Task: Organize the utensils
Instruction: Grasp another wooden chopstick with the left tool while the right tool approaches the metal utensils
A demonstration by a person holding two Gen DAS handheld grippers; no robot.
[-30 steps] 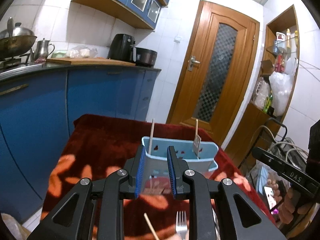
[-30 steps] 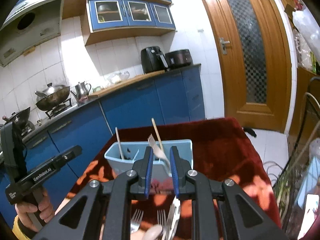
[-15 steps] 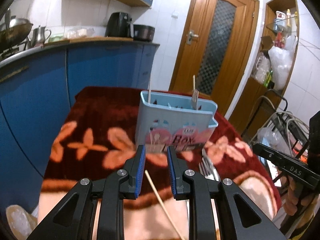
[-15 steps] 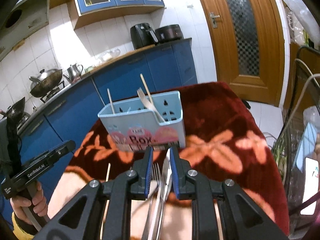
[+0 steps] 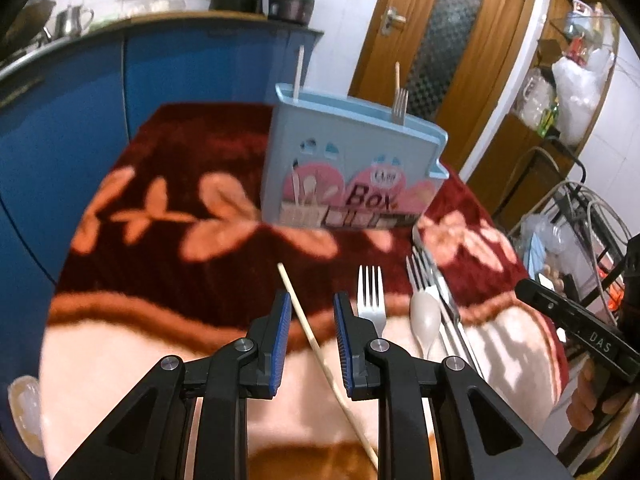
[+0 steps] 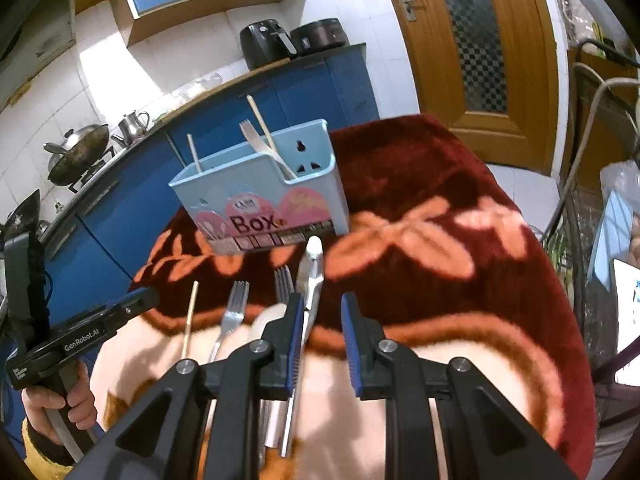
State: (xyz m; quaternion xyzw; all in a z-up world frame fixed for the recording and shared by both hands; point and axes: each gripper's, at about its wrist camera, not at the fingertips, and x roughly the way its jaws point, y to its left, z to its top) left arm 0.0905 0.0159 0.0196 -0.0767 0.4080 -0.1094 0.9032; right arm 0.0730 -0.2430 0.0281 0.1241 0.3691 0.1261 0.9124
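A light blue utensil box (image 5: 352, 164) (image 6: 264, 196) stands on the red flowered cloth and holds two chopsticks and a fork (image 6: 262, 148). In front of it lie a loose chopstick (image 5: 316, 344) (image 6: 189, 318), two forks (image 5: 371, 296) (image 6: 234, 312), a white spoon (image 5: 426, 318) and a metal knife (image 6: 310, 280). My left gripper (image 5: 309, 308) is open, its jaws straddling the loose chopstick just above it. My right gripper (image 6: 322, 308) is open and empty, with the knife beside its left finger.
The cloth-covered table (image 6: 440, 208) ends at the left and right edges. Blue kitchen cabinets (image 5: 168, 76) run behind it, a wooden door (image 6: 476, 40) at the back. A wire rack with cables (image 5: 580, 216) stands to the right.
Both grippers have pulled back from the box and tilted down toward the loose utensils. The left one now hangs over the chopstick, the right one beside the knife. Both stay open.
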